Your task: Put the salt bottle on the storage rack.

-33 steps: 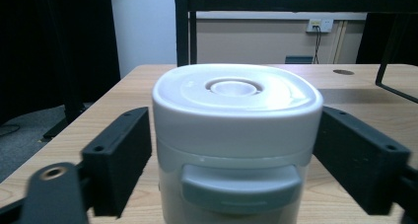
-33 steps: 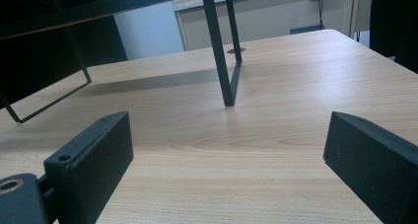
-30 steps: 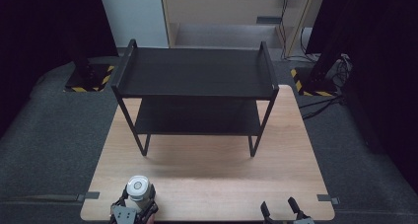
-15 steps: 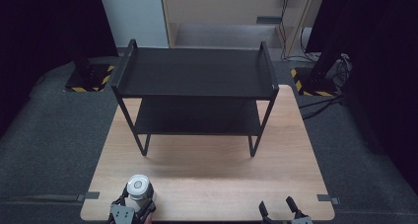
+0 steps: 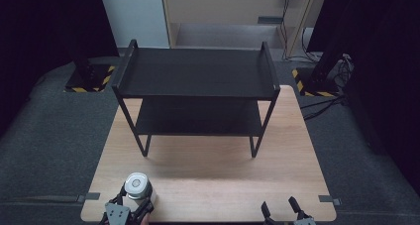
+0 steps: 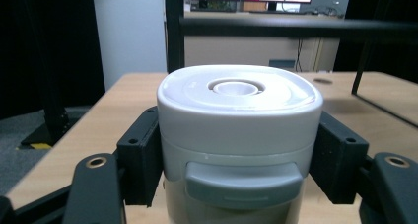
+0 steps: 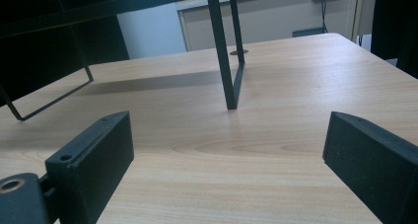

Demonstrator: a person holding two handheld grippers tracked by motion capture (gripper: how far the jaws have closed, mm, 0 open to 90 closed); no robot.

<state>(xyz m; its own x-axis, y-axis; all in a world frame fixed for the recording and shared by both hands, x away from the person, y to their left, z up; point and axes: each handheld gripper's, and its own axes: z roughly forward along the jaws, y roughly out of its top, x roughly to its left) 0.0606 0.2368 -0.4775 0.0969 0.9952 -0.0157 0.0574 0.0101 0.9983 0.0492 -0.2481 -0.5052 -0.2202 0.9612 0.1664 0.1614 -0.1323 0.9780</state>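
A white canister (image 6: 240, 135) with a grey latch, black shelf rack (image 5: 197, 74), pale wood table (image 5: 208, 183).

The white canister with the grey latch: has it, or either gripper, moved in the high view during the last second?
Almost nothing changed. The white round-lidded canister stays near the wooden table's front left corner, still clamped by the left gripper. The right gripper stays open at the front right, shifted at most slightly. The black two-tier metal shelf has not moved.

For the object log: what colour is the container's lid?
White lid; clearest in the left gripper view.
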